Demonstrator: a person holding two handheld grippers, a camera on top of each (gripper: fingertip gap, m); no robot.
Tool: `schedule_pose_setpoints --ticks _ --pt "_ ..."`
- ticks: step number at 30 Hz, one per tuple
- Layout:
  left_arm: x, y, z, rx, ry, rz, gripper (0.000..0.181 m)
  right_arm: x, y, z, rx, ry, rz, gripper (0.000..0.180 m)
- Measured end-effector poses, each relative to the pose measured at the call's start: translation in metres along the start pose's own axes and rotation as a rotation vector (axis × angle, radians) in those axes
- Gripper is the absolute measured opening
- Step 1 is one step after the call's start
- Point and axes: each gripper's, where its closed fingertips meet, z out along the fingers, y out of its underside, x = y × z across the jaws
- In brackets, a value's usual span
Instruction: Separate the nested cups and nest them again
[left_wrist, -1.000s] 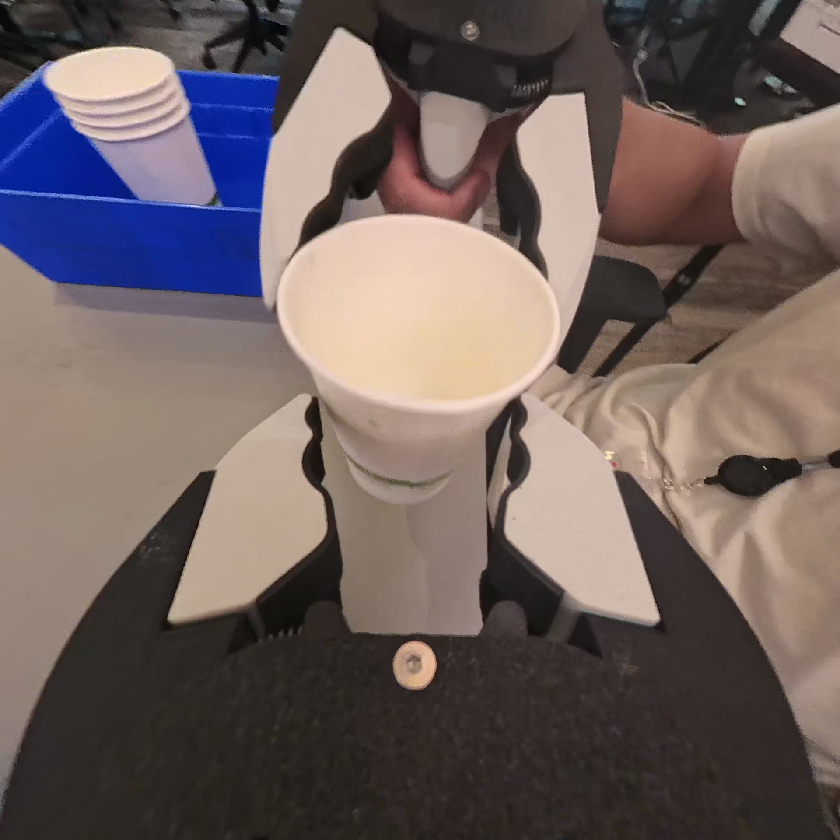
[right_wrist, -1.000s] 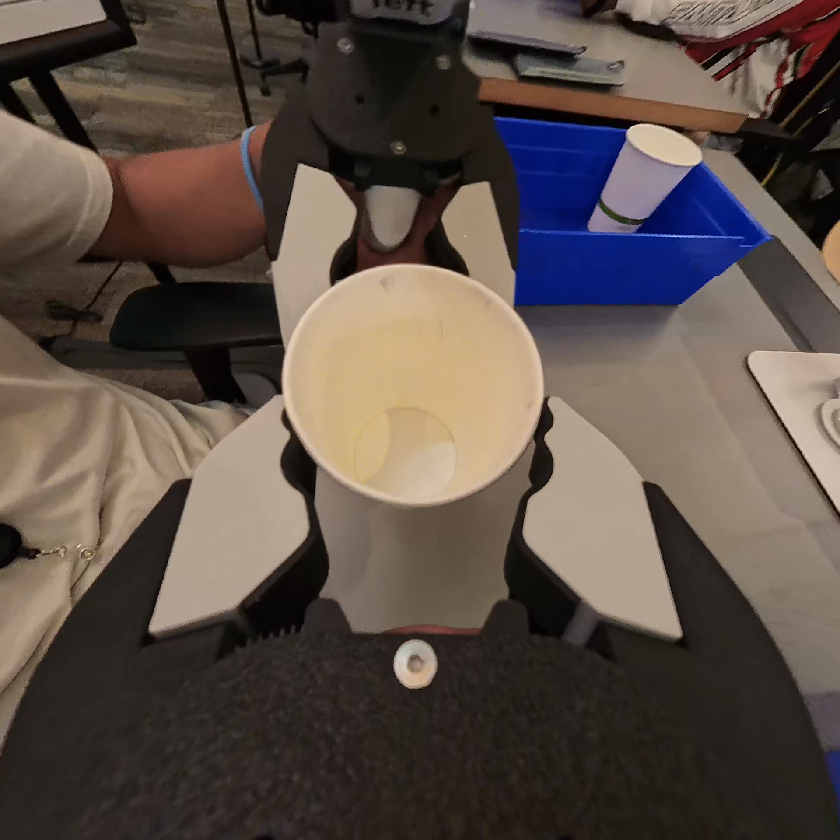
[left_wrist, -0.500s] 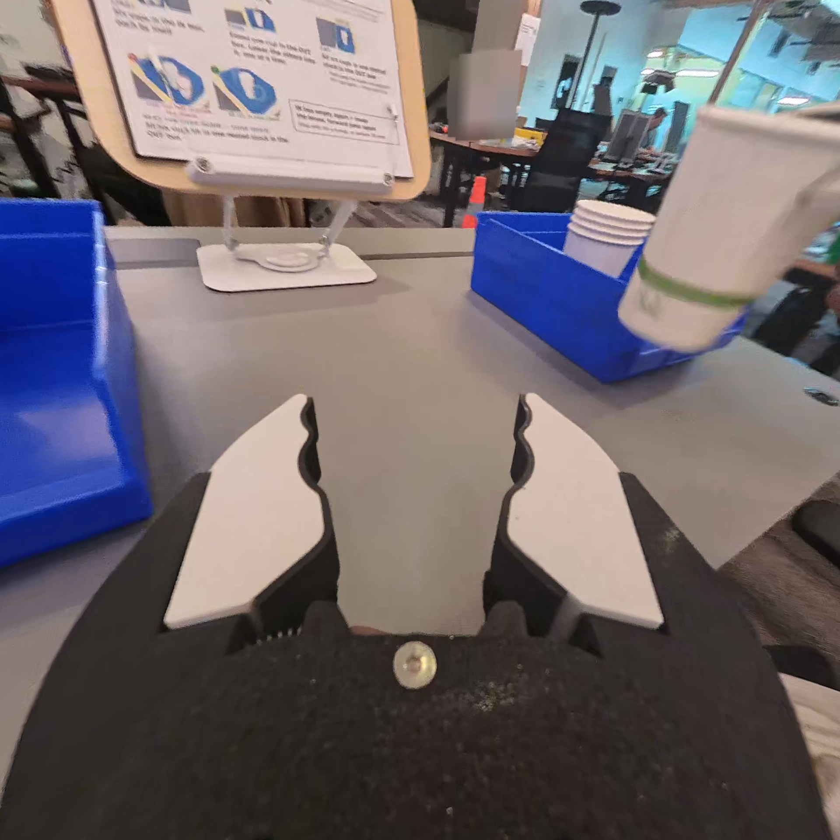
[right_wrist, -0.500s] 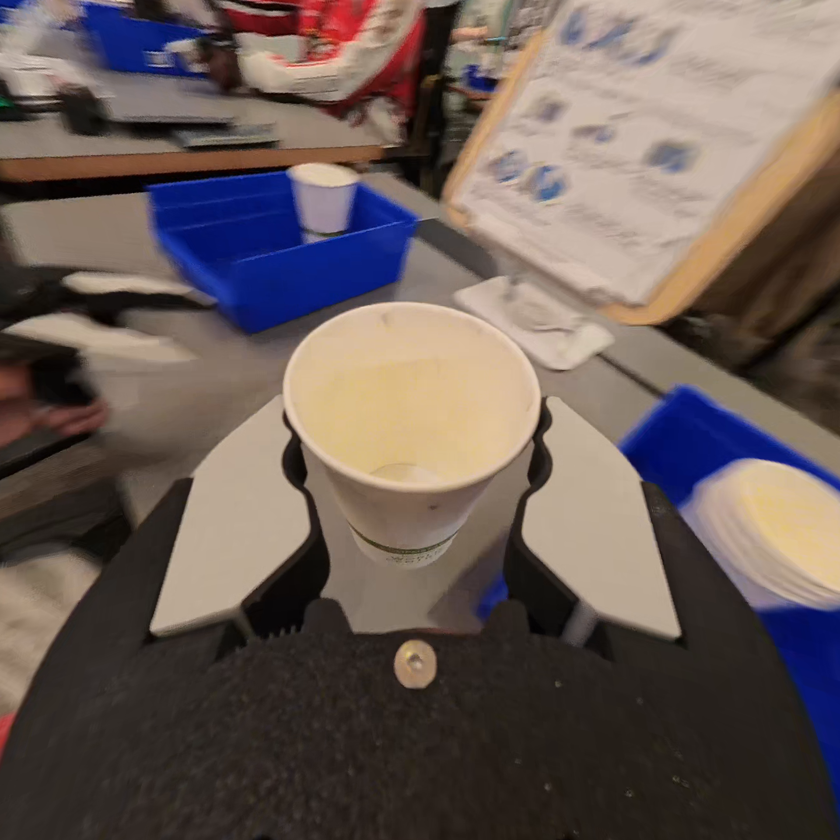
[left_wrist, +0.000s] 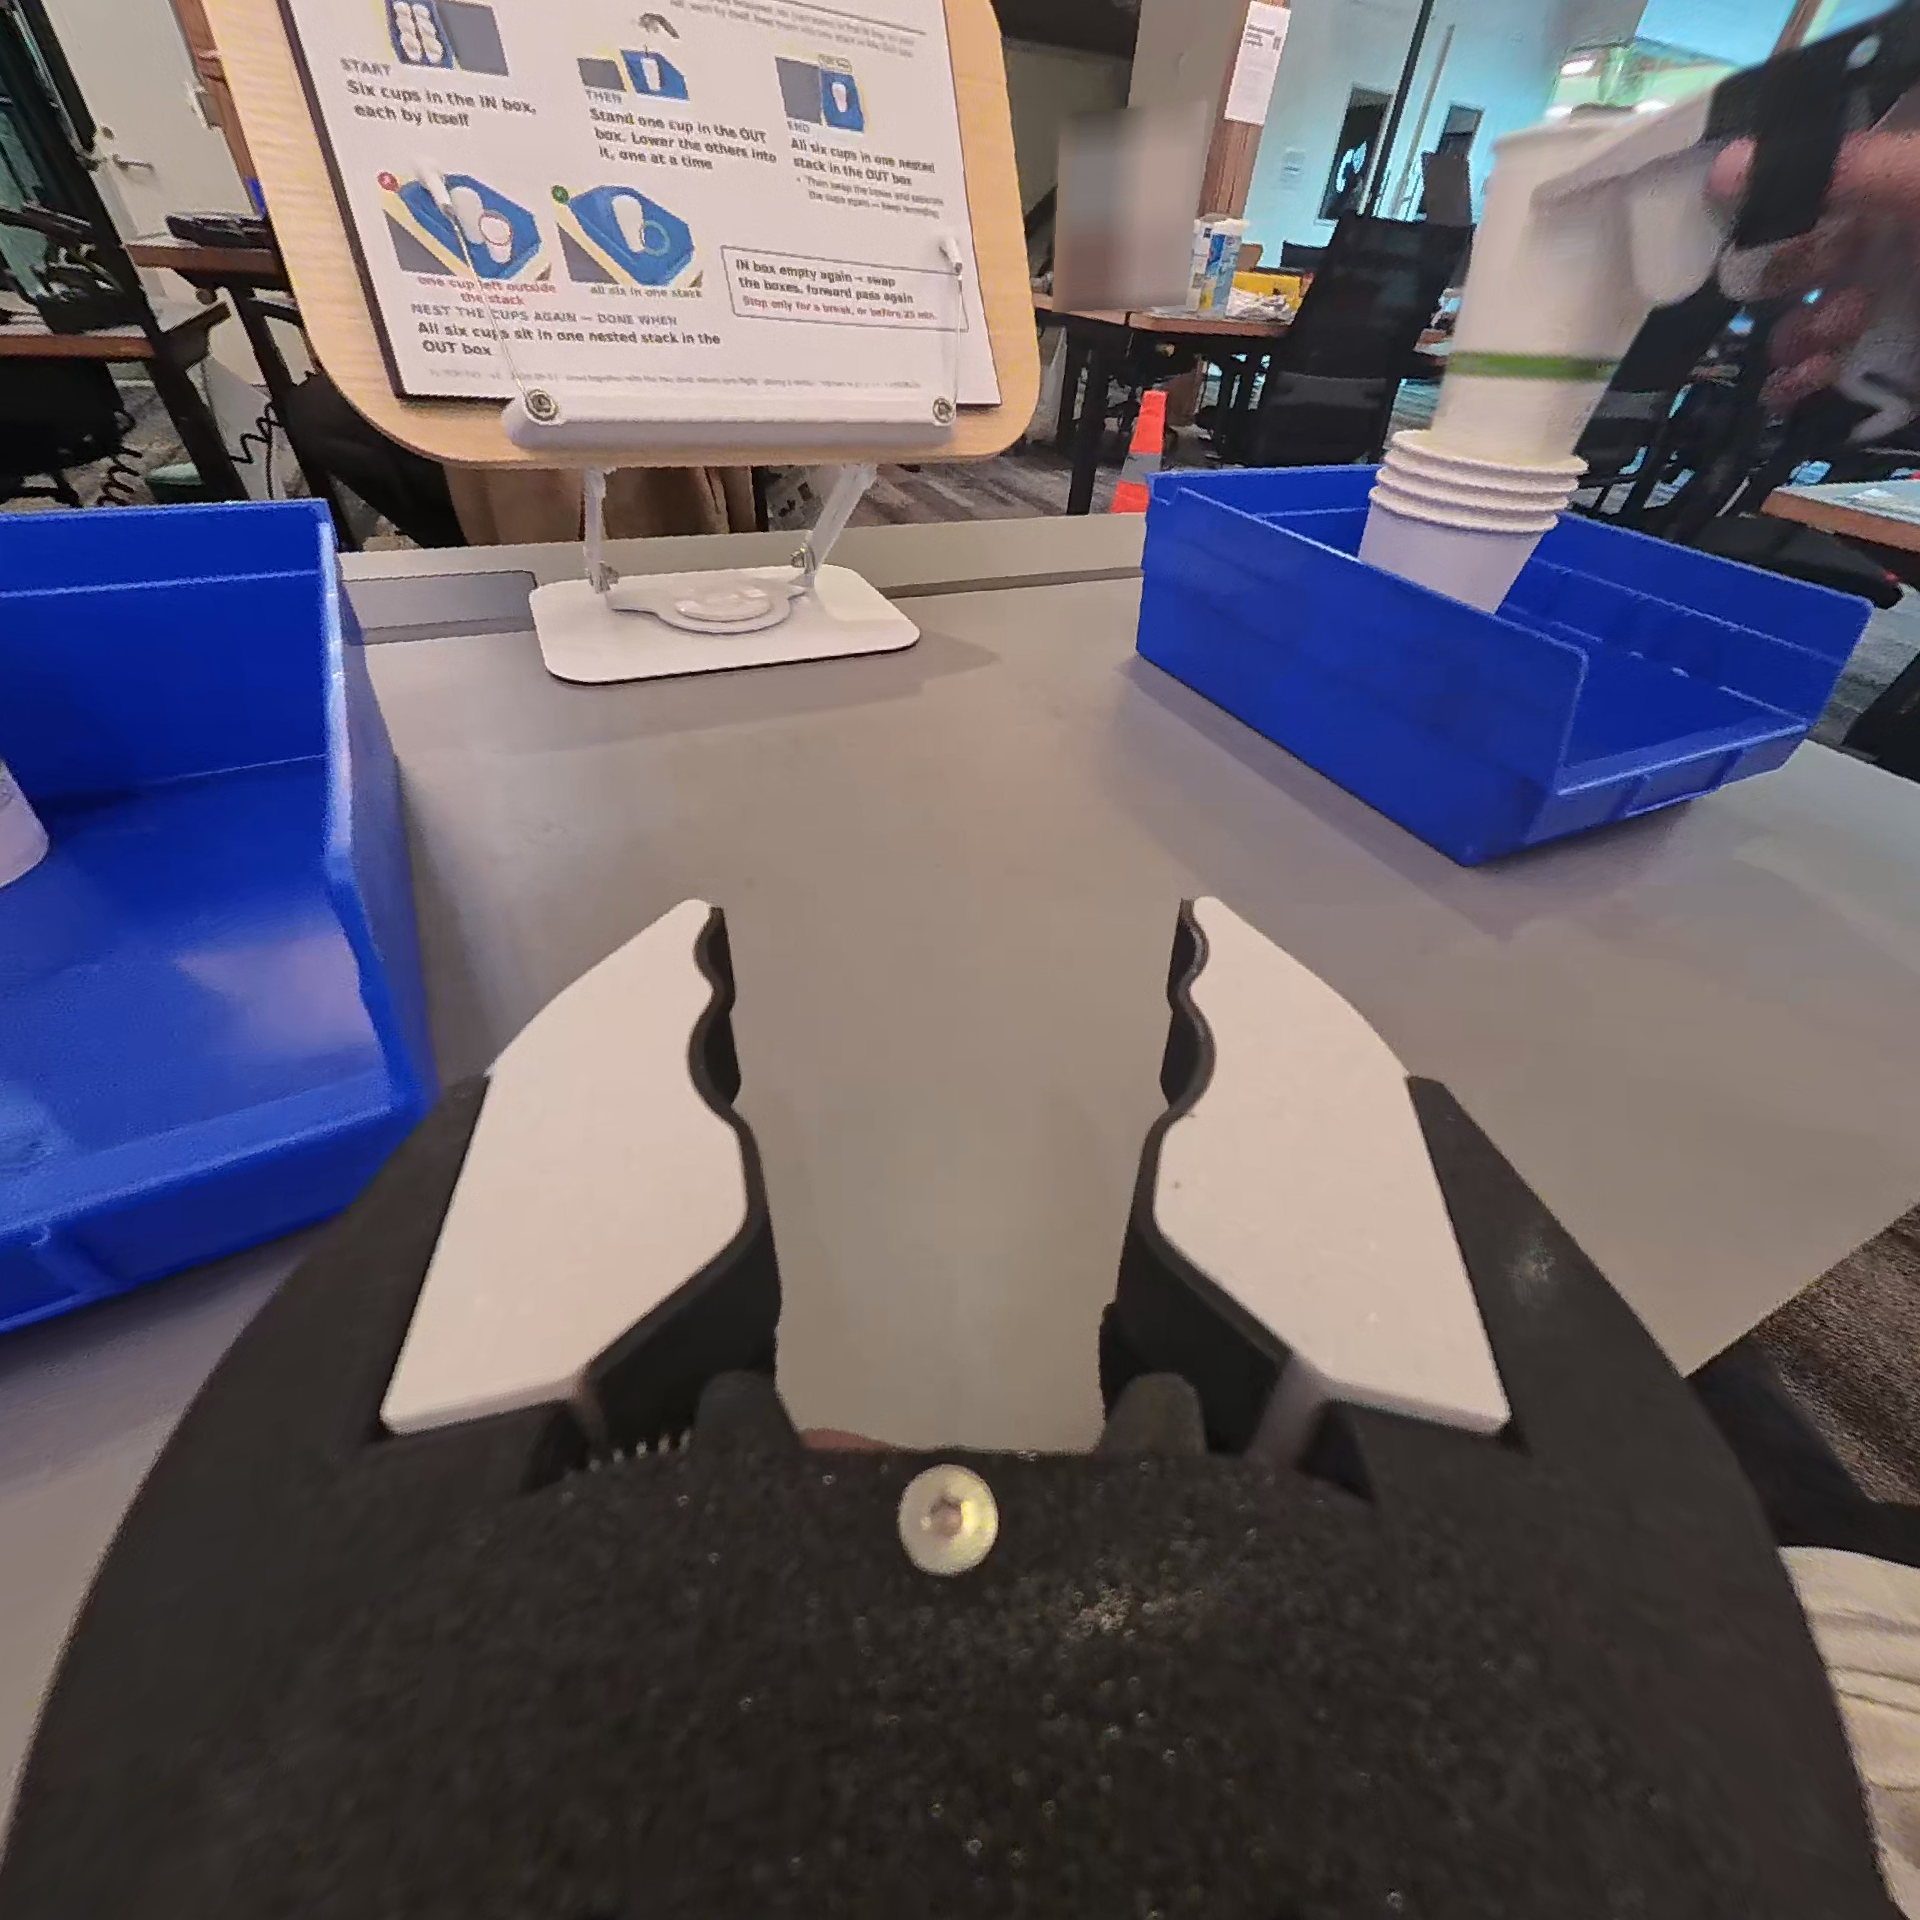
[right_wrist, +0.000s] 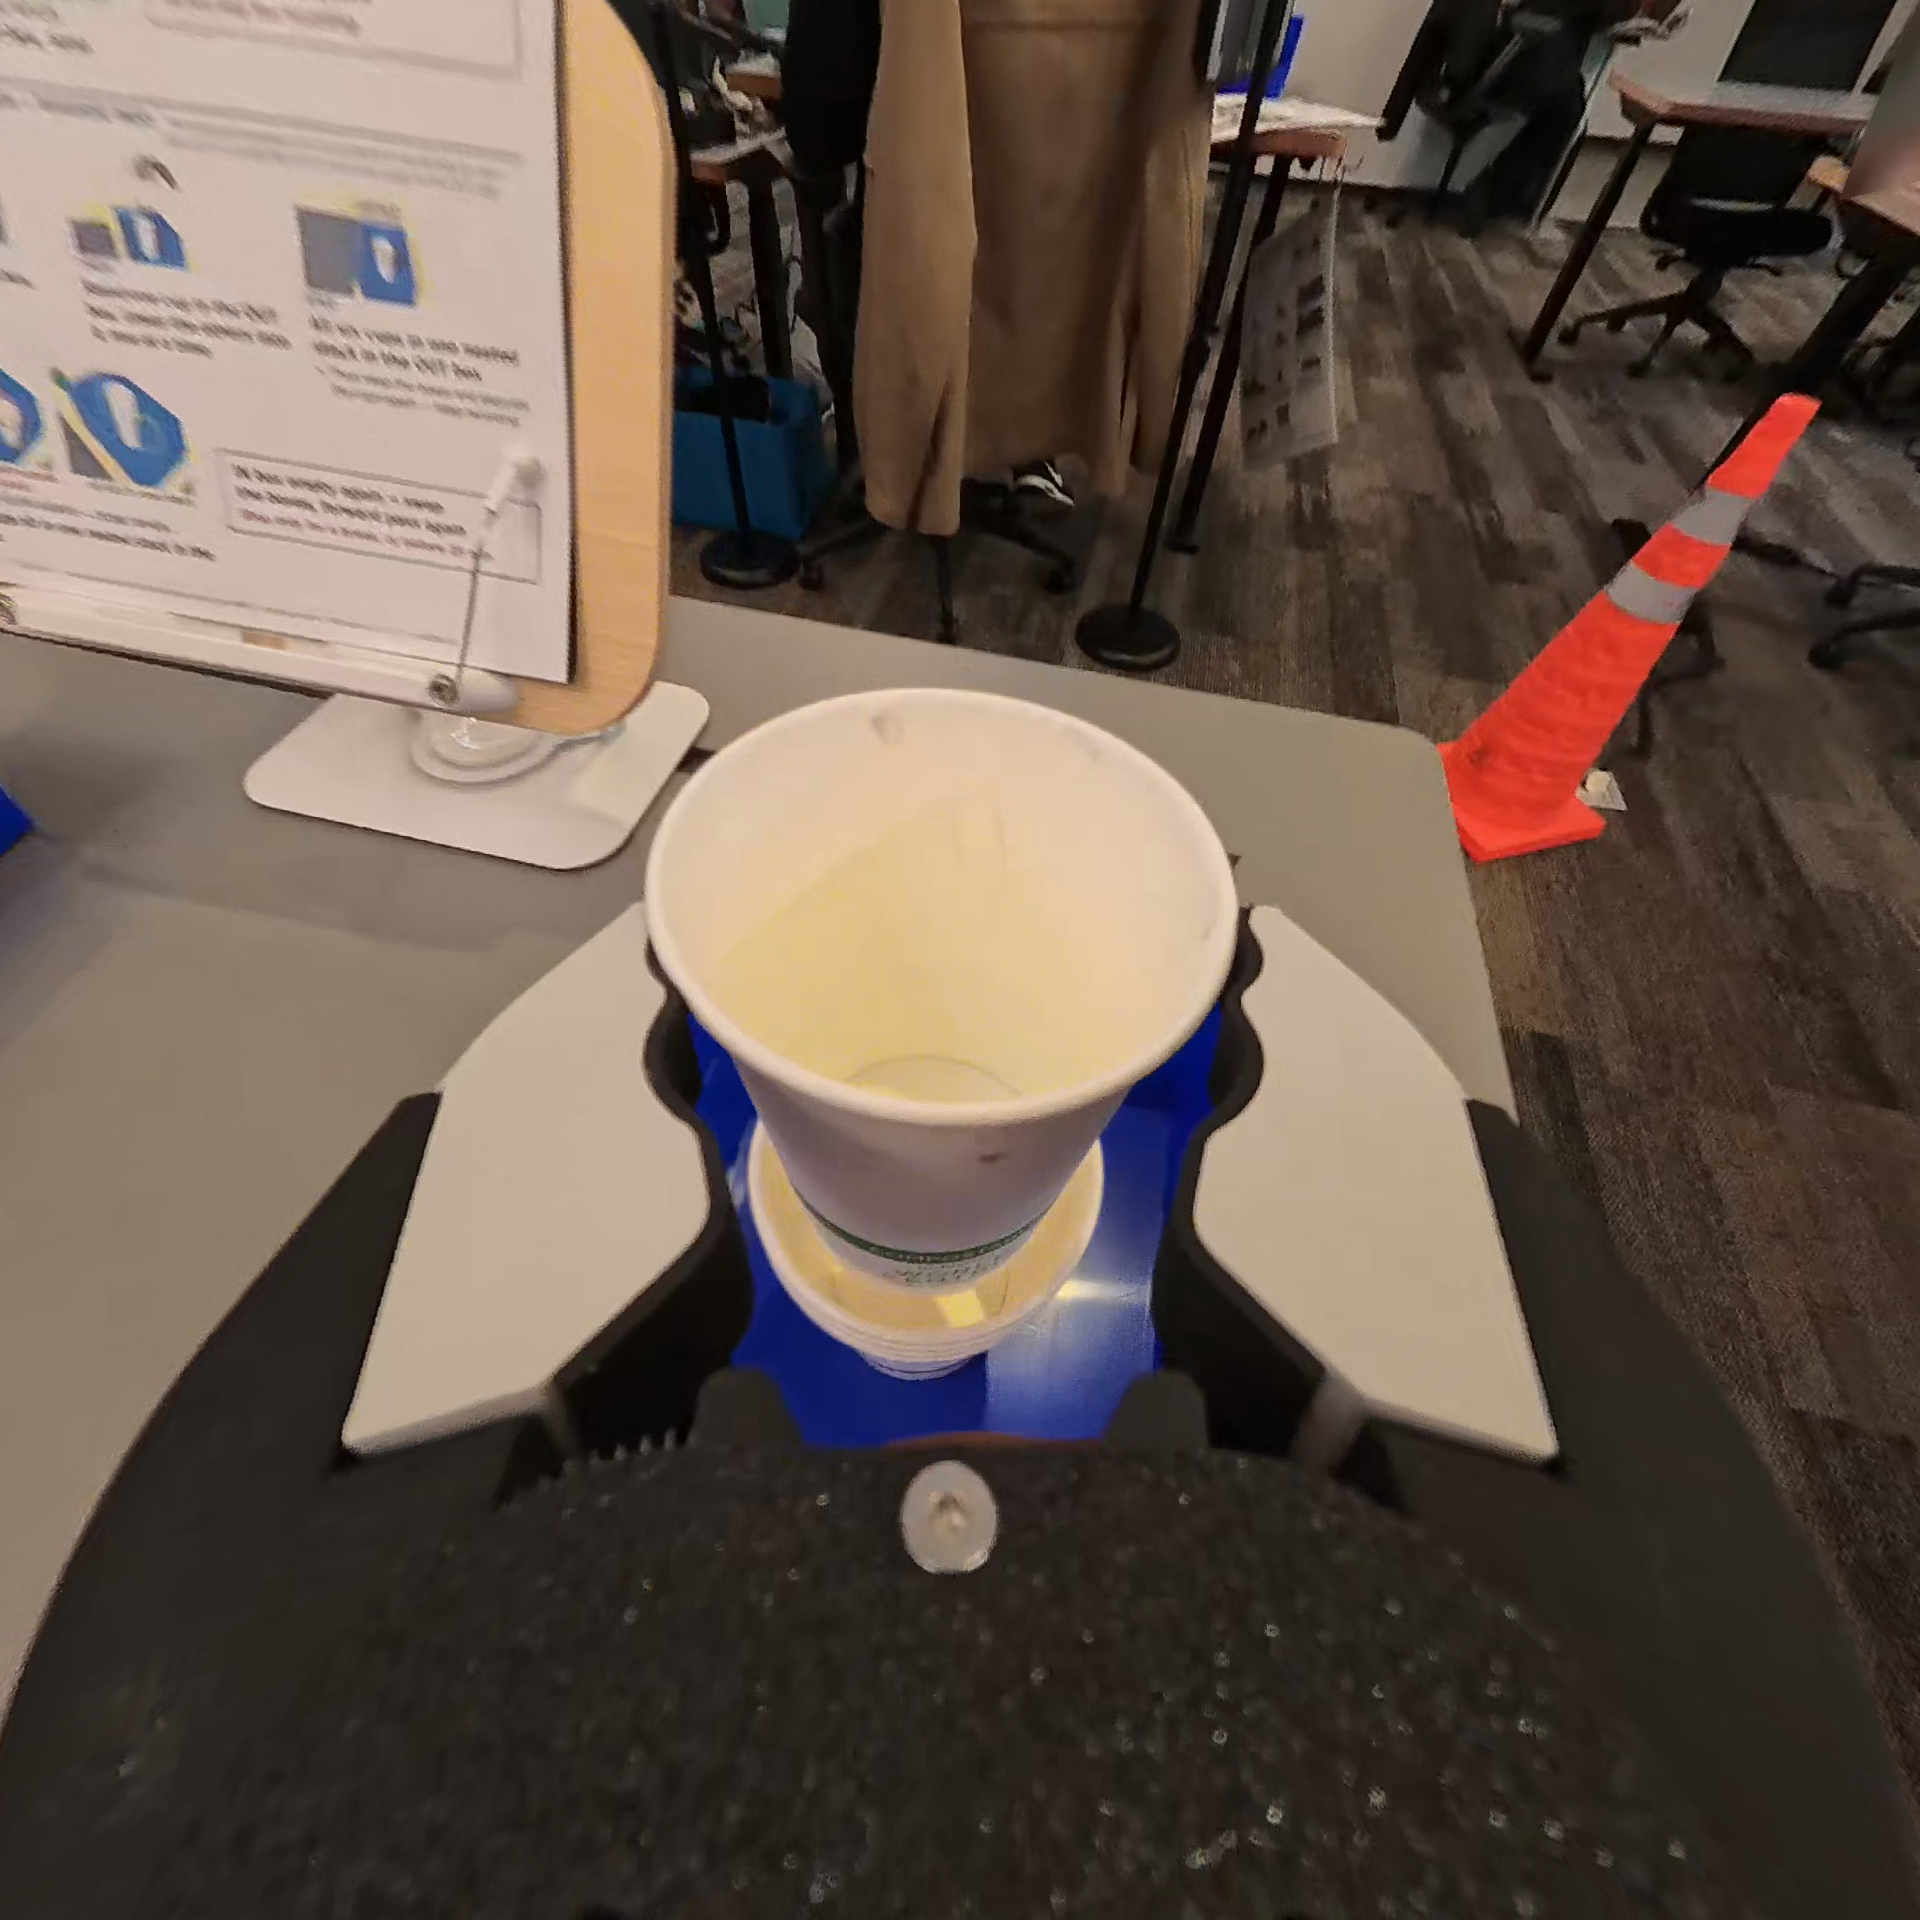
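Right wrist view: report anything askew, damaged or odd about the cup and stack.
Nothing stands out. The right gripper holds the cup upright, its base entering the stack in the blue bin. Only faint marks show near the cup's rim; no dents or spills are visible.

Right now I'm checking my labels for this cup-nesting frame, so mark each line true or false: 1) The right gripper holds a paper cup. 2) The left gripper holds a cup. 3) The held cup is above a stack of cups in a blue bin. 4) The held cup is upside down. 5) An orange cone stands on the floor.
1) The right gripper holds a paper cup: true.
2) False: the left gripper is open and empty above the grey table.
3) True: it hangs right over the stack of cups in the blue bin.
4) False: its open mouth faces up.
5) True: the orange cone stands on the floor.
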Motion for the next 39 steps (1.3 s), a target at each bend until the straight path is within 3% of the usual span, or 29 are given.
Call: schedule_pose_setpoints --ticks 18,23,28,32,36,39 --pt "-0.001 -0.001 -0.001 -0.001 0.002 0.003 0.079 -0.006 0.087 0.030 -0.262 -0.032 -0.045 0.102" --pt "-0.001 0.001 0.000 -0.006 0.005 0.004 0.079 -0.006 0.091 0.011 -0.304 -0.057 -0.075 0.107" --pt "0.001 0.003 0.001 -0.015 0.008 0.010 0.079 -0.015 0.081 -0.034 -0.186 -0.007 -0.136 0.111" --pt "0.000 0.003 0.002 -0.019 0.000 0.014 0.079 -0.087 0.075 -0.086 0.058 -0.132 -0.179 0.111" --pt "-0.004 0.004 0.001 -0.022 -0.016 0.013 0.080 -0.201 0.119 -0.127 0.154 -0.514 -0.030 0.110" --pt "-0.019 0.001 -0.004 -0.053 -0.077 0.010 0.080 -0.243 0.151 -0.138 0.150 -0.578 -0.087 0.110"
